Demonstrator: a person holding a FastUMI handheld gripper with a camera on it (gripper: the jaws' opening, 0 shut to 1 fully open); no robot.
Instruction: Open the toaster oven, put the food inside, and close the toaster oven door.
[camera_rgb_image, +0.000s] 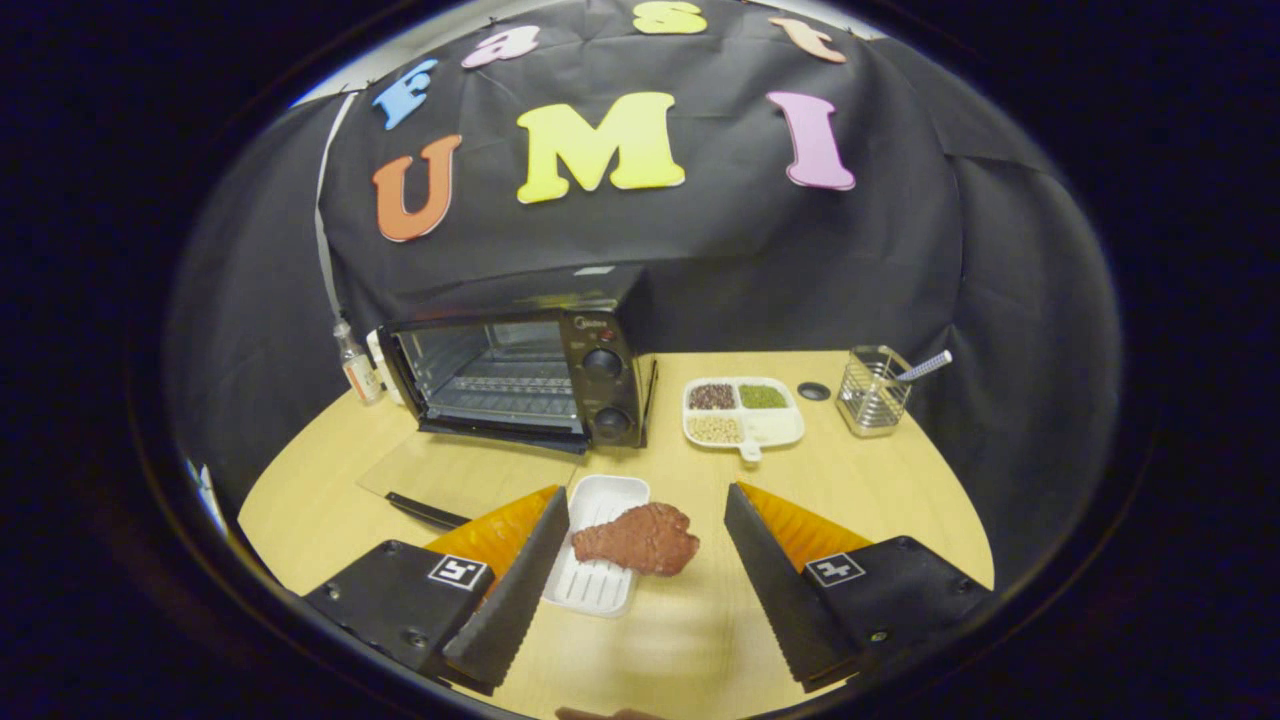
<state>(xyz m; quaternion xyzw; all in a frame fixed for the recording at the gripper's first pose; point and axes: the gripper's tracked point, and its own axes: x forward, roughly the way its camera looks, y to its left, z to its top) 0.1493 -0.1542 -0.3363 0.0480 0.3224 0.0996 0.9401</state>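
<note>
- Gripper (645, 525): fingers spread wide, gripping nothing; it hangs above the table (880, 480).
- Food: a reddish-brown piece of meat (637, 539) sits between the two fingers, lying partly on a white ribbed tray (603, 500) and overhanging the tray's right edge onto the wood. Neither finger touches the meat.
- Tray lies lengthwise between the fingers, nearer the left one.
- Toaster oven (525, 372): beyond the fingers, at the back of the table against the black cloth wall. Door (455, 475) is swung fully down and lies flat on the table in front of it, handle toward the gripper. Wire rack visible inside; two knobs on the right-hand panel.
- Small bottle (356, 368) stands just left of the oven.
- Divided white dish (743, 412) with dark, green and pale fillings sits to the right of the oven.
- Small dark disc (814, 391) lies right of the dish.
- Wire holder (874, 391) with a striped stick leaning out stands further right.
</note>
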